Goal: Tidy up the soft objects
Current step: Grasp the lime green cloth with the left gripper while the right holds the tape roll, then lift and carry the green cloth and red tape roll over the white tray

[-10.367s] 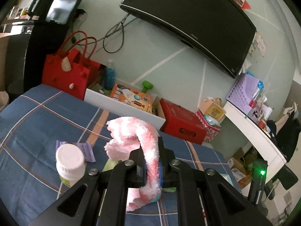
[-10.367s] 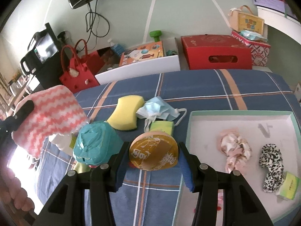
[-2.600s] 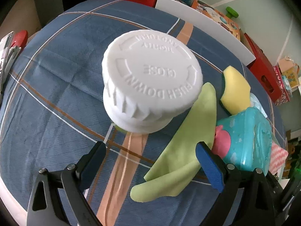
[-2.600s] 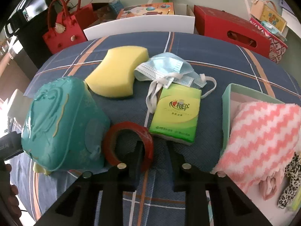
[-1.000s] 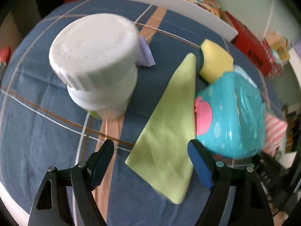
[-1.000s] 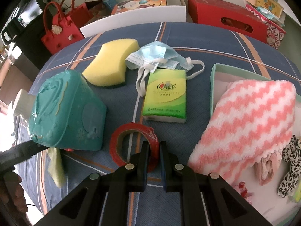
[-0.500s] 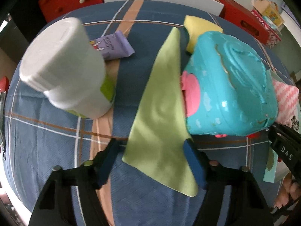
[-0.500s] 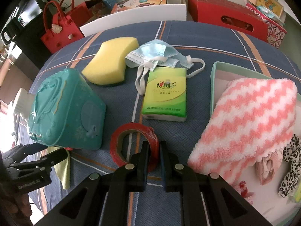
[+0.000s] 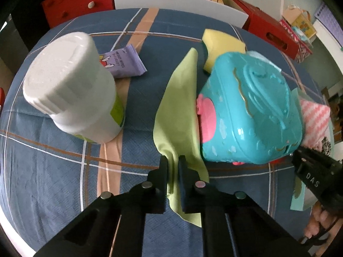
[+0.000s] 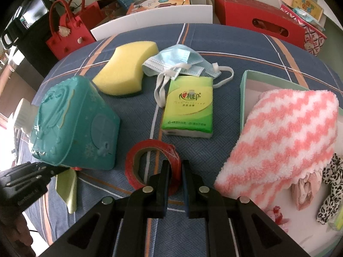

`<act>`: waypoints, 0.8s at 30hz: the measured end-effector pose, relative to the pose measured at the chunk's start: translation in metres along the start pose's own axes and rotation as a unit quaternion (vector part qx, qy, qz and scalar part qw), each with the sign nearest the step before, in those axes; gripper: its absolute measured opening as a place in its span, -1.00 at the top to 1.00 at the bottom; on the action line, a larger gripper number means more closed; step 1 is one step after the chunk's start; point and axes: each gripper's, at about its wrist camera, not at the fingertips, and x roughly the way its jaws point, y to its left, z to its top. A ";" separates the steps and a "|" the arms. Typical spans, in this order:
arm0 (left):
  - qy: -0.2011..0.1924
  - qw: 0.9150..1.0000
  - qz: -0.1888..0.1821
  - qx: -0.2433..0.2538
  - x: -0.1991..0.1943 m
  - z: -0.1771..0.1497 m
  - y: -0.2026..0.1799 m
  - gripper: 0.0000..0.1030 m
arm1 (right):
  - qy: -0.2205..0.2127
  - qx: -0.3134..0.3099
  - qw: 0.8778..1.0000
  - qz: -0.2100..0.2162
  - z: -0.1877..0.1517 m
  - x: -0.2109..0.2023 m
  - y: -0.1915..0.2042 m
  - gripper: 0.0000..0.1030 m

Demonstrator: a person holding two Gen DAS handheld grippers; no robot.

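Now the left gripper [image 9: 173, 162], low centre of its view, has just been closing and pinches the green cloth [image 9: 178, 111] to lift it; the right gripper [image 10: 175, 169] clamps the red tape roll [image 10: 150, 160], while the tray [image 10: 243, 90] waits at right.

One green cloth [image 9: 178, 115], one yellow sponge [image 10: 125, 69], one face mask [image 10: 179, 61], one tissue pack [image 10: 189, 106], one roll of red tape [image 10: 152, 165], one teal case [image 10: 72, 124], one white bottle [image 9: 70, 98], one purple packet [image 9: 123, 64], one pink striped towel [image 10: 285, 137], two grippers.
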 end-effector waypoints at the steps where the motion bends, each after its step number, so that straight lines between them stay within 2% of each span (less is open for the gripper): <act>1: -0.004 1.000 0.000 -0.003 -0.001 0.000 0.007 0.86 | -0.001 0.001 1.000 0.001 0.000 0.000 -0.001 0.77; 7: -0.048 0.998 -0.006 -0.033 -0.026 0.004 0.026 0.88 | -0.007 0.008 1.000 0.012 0.000 -0.007 -0.006 0.77; 12: -0.100 0.994 -0.012 -0.040 -0.058 0.006 0.035 0.88 | -0.023 0.013 0.999 0.017 0.001 -0.018 -0.009 0.77; 24: -0.197 0.979 -0.022 -0.046 -0.122 -0.001 0.044 0.88 | -0.090 0.024 0.995 0.034 -0.002 -0.067 -0.009 0.78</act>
